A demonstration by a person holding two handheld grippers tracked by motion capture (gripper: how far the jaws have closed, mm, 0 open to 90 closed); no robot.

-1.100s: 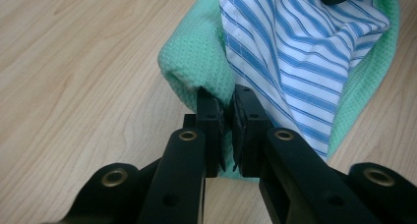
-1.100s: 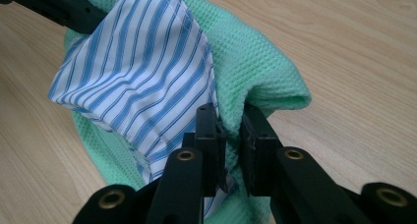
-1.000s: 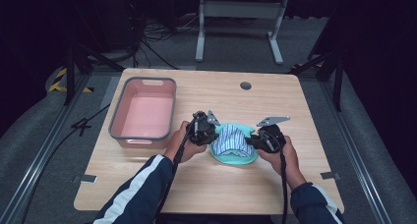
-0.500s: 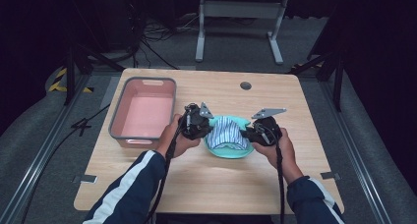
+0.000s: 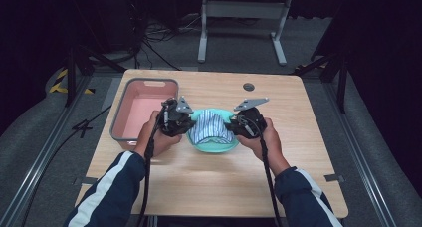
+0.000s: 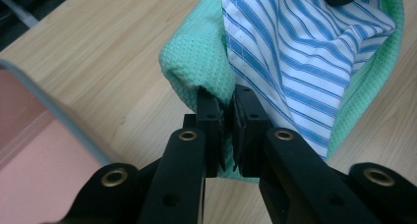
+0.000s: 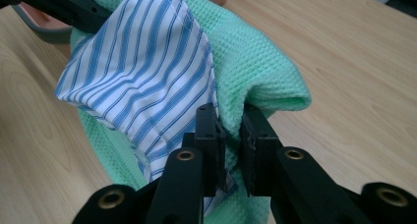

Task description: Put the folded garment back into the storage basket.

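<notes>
The big wooden table (image 5: 298, 152) holds a pink bin (image 5: 142, 115) on its left side, and just beside the bin, near the middle, sits a pile of two cloths: a green towel (image 5: 214, 146) with a blue striped shirt (image 5: 211, 127) lying on top. The left gripper (image 6: 225, 111) pinches the left edge of the pile, with cloth squeezed tight between its jaws. The right gripper (image 7: 231, 123) pinches the right edge the same way. It looks like the person is lifting both cloths together to carry them. Next, both hands should rise at the same speed and slide toward the bin, so nothing slips out. Compared with a second ago, the hands and the pile have moved up and farther from the person.
</notes>
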